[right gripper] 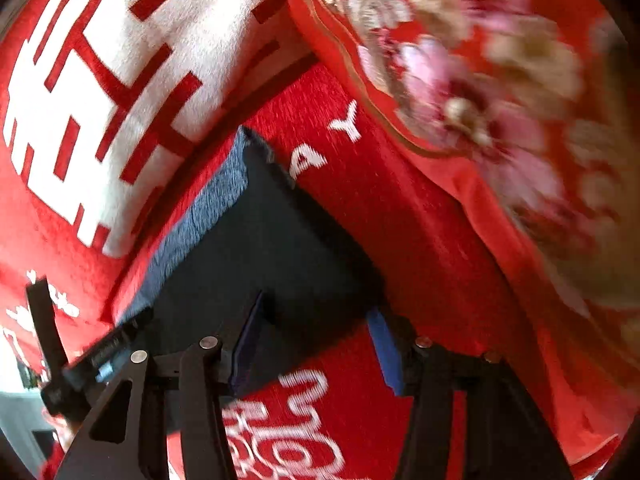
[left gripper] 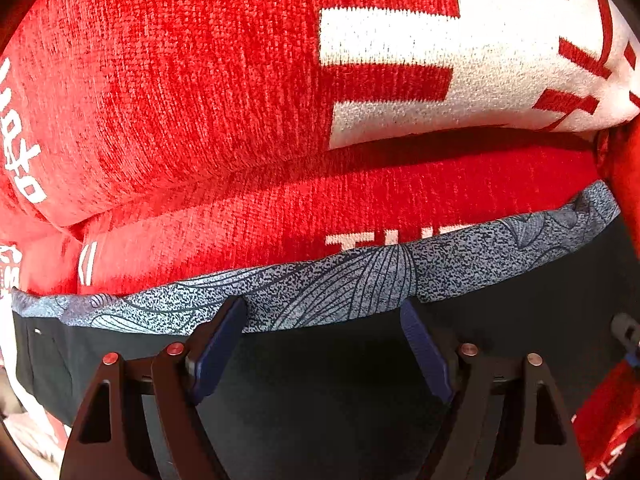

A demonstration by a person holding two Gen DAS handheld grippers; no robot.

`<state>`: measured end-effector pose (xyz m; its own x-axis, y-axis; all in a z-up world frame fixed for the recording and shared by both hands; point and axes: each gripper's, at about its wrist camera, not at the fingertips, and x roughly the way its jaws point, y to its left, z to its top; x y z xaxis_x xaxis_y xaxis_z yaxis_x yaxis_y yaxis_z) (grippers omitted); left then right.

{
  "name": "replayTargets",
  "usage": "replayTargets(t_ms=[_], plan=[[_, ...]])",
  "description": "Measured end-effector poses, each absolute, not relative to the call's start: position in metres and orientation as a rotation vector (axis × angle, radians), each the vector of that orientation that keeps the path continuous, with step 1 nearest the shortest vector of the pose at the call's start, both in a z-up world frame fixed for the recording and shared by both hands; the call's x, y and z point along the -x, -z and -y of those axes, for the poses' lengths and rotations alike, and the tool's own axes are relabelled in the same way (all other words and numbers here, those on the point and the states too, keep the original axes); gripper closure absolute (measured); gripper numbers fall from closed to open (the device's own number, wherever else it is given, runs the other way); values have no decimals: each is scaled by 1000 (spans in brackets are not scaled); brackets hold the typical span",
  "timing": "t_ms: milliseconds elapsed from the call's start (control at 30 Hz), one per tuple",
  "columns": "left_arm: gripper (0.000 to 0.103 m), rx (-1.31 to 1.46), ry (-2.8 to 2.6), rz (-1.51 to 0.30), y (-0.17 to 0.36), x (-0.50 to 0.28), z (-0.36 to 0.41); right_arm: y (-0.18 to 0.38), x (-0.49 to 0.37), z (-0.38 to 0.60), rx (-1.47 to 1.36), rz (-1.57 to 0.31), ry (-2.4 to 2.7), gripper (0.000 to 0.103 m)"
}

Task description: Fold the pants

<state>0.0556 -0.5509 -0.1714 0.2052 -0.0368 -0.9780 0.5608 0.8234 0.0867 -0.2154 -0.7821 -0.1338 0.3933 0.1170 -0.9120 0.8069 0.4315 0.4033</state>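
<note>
Black pants (left gripper: 320, 368) with a grey-blue patterned waistband (left gripper: 340, 280) lie on red bedding. My left gripper (left gripper: 324, 316) is open, its blue-padded fingers just short of the waistband, over the black fabric. In the right wrist view the pants (right gripper: 260, 248) show as a dark rectangle with the waistband (right gripper: 200, 216) along its left edge. My right gripper (right gripper: 316, 320) is open over the pants' near right corner, its jaws apart with nothing between them. The left gripper's body (right gripper: 92, 360) shows at lower left.
A red and white knitted pillow (left gripper: 280, 60) lies just beyond the waistband. The red blanket with white lettering (right gripper: 304, 432) covers the bed. A red floral quilt (right gripper: 500, 100) lies to the right of the pants. The right wrist view is motion-blurred.
</note>
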Motion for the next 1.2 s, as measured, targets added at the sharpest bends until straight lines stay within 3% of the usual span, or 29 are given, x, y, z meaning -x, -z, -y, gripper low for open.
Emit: replayTargets(t_ms=[33,67,133,233,300,367,400,600,867,1200], plan=[[22,-480,440,-1310,172,-55,552,132,215,784,-1060,-1092,563,58],[22,-476,436,-1321,171,-57,552,131,209,786,-1061,-1095,567,79],[22,-473,428,-1334,167,-59,552,112,203,788,-1025,-1074,554,83],[22,-478,433,-1291,158,-54,558,75,194,780,-859,-1054,526,83],[18,-496,418,-1317,173,-52,555,89,190,781,-819,-1123,518,80],[9,-468,392,-1295,175,-54,550,120,196,791,-876,-1256,556,61],[9,-449,393,-1311,173,-56,549,120,202,803,-907,-1260,584,60],[9,-447,465,-1260,148,-52,549,47,181,784,-650,-1074,536,60],[9,-516,512,-1270,175,-50,605,146,99,802,-789,-1245,395,72],[8,-475,349,-1278,169,-80,515,136,109,807,-702,-1205,418,75]])
